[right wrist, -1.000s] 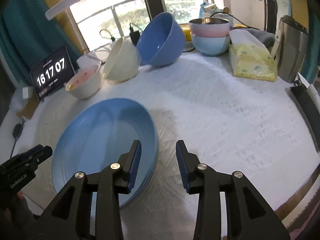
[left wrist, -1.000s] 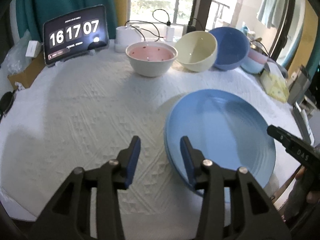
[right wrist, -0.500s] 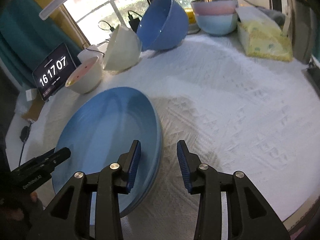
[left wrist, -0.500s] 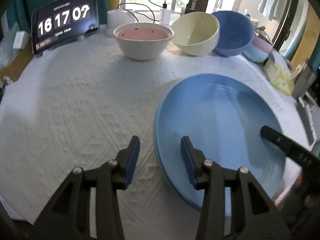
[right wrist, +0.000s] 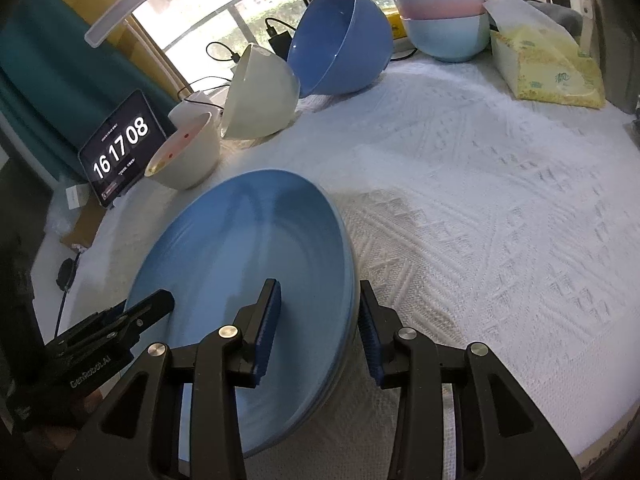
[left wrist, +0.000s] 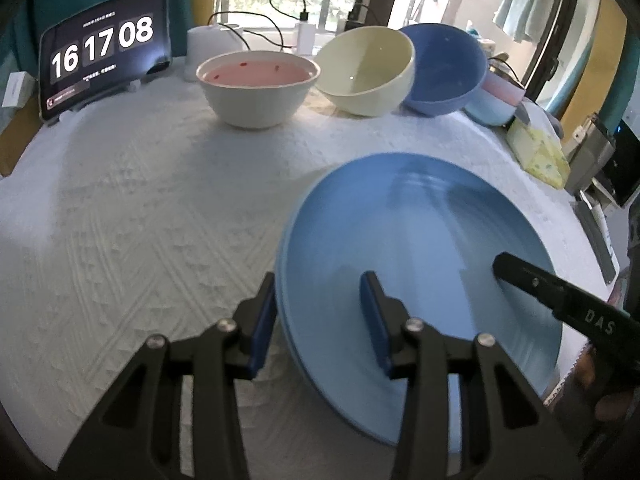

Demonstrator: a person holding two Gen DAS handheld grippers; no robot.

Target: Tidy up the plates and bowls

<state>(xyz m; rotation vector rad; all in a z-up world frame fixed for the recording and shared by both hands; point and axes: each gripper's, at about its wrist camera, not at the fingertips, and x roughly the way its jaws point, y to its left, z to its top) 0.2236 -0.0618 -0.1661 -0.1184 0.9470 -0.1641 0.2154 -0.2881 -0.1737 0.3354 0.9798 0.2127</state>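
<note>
A stack of blue plates (left wrist: 424, 256) lies on the white tablecloth; it also shows in the right wrist view (right wrist: 256, 264). My left gripper (left wrist: 320, 316) is open and straddles the stack's left rim, one finger outside, one over the plate. My right gripper (right wrist: 320, 324) is open and straddles the right rim the same way. At the back stand a white bowl with a pink inside (left wrist: 258, 88), a tilted cream bowl (left wrist: 366, 74), a tilted blue bowl (left wrist: 444, 70) and stacked pink and light-blue bowls (right wrist: 444, 20).
A tablet clock (left wrist: 104, 50) stands at the back left, with chargers and cables by the window. A yellow tissue pack (right wrist: 548, 64) lies at the right. The table edge (right wrist: 600, 444) is close in front of the plates.
Both grippers have moved forward so that their open fingers now sit on either side of the plate stack's rims. The plates have not visibly moved.
</note>
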